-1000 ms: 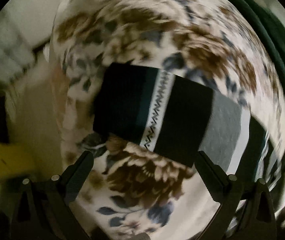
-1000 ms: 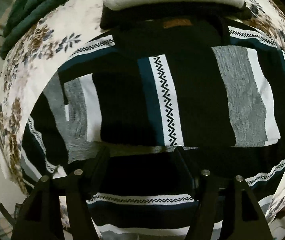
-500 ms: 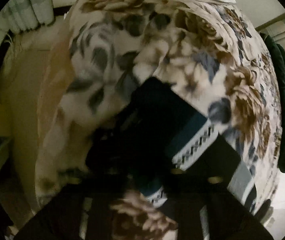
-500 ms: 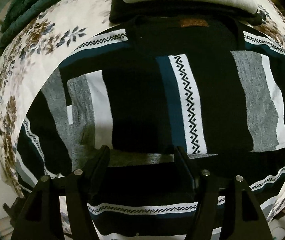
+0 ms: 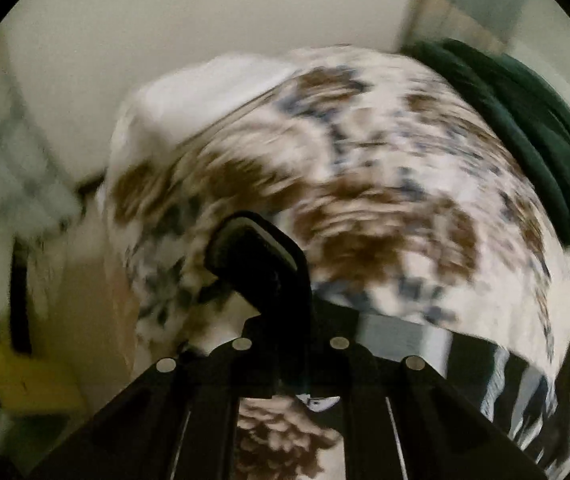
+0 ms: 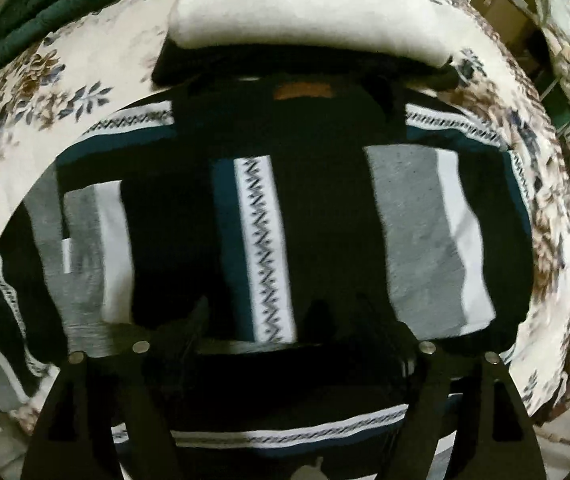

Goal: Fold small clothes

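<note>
A striped sweater [image 6: 265, 232], black with grey, white and teal bands and a zigzag strip, lies spread on a floral bedspread [image 6: 45, 76]. In the right wrist view it fills the middle, with folded sleeve parts laid across its body. My right gripper [image 6: 281, 320] is open just above its near part, fingers [image 6: 189, 320] dark and blurred. In the left wrist view my left gripper [image 5: 269, 272] is shut on a fold of the sweater's dark cloth [image 5: 465, 356], which trails off to the right over the bedspread [image 5: 365, 200].
A white folded cloth on a black one [image 6: 301, 12] lies beyond the sweater's collar. A dark green blanket [image 5: 525, 128] lies along the bed's far edge. The bed's left edge drops to the floor beside a yellow object [image 5: 25, 376].
My left gripper has closed on the sweater's sleeve end and lifted it, swinging the view up. My right gripper has come lower and closer to the sweater.
</note>
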A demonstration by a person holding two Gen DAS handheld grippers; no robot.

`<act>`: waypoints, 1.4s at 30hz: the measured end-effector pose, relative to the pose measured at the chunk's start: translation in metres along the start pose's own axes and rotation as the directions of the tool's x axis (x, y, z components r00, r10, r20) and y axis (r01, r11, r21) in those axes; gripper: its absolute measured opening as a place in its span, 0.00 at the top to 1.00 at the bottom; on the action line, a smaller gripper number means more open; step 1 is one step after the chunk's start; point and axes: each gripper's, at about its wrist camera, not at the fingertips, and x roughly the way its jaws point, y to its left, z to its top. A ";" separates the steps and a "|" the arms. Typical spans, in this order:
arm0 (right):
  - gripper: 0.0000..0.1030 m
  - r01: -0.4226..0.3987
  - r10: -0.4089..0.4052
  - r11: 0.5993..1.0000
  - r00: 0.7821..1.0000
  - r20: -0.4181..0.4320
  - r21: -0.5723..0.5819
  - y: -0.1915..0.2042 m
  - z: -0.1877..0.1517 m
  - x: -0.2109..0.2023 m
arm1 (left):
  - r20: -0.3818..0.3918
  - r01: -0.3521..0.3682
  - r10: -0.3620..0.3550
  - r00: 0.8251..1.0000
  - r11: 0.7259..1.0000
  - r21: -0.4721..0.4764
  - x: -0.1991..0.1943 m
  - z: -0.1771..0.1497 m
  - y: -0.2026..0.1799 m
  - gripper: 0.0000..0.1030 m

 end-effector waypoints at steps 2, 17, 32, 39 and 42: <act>0.20 -0.028 0.028 0.999 1.000 -0.011 0.031 -0.014 0.001 0.003 | 0.034 0.030 -0.034 0.999 0.994 0.109 -0.018 -0.004 -0.039 0.94; 0.20 -0.060 0.072 0.984 0.995 -0.067 0.168 -0.209 0.018 0.025 | -0.211 0.418 -0.364 0.907 0.719 0.556 -0.128 -0.215 -0.342 0.94; 0.20 -0.200 0.243 0.906 0.967 -0.074 0.373 -0.372 0.007 0.020 | -0.242 0.416 -0.365 0.899 0.535 0.736 -0.174 -0.341 -0.450 0.38; 0.20 -0.437 0.455 0.830 0.890 0.030 0.348 -0.331 0.025 -0.008 | -0.078 0.221 -0.232 0.970 0.691 0.688 -0.145 -0.267 -0.366 0.15; 0.20 -0.456 0.475 0.842 0.880 0.005 0.290 -0.283 0.043 -0.001 | -0.031 0.124 -0.136 0.990 0.755 0.644 -0.127 -0.237 -0.327 0.15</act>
